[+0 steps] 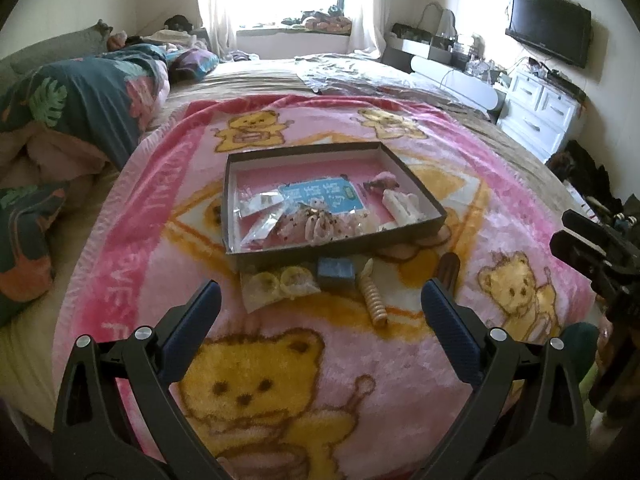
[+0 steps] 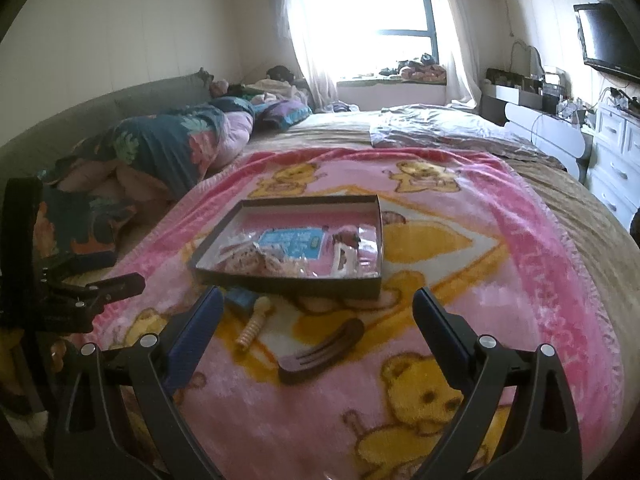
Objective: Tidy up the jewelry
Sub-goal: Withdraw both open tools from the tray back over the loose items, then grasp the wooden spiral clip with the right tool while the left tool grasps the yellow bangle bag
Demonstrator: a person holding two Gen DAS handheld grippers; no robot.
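You are working over a bed [image 1: 256, 76] spread with a pink fleece blanket [image 1: 400, 360] printed with yellow bears. A shallow dark cardboard tray [image 1: 332, 250] sits on the blanket ahead of you, and inside it lie a blue packet [image 1: 328, 196], clear plastic bags, a speckled scrunchie [image 1: 316, 222] and a white clip [image 1: 400, 204].

Just in front of the tray's near wall, on the blanket, you have a clear bag with yellow rings [image 1: 276, 282], a small blue box [image 1: 336, 272], a ribbed cream hair clip [image 1: 372, 300] and a brown comb clip [image 2: 320, 354], which lies closest to your right gripper.

Your left gripper [image 1: 320, 312] hangs above the blanket with its jaws spread wide and nothing between them. Your right gripper [image 2: 318, 318] is likewise spread and holding nothing, its fingers framing the comb clip without touching it.

Around you, a leaf-patterned quilt [image 1: 80, 108] is bunched on the left side of the bed, and a crumpled pale sheet [image 2: 440, 128] lies on the far right. A bright curtained window [image 2: 380, 12] fills the back wall. To your right stand white drawers [image 1: 540, 116] and a wall-mounted television [image 1: 548, 26].
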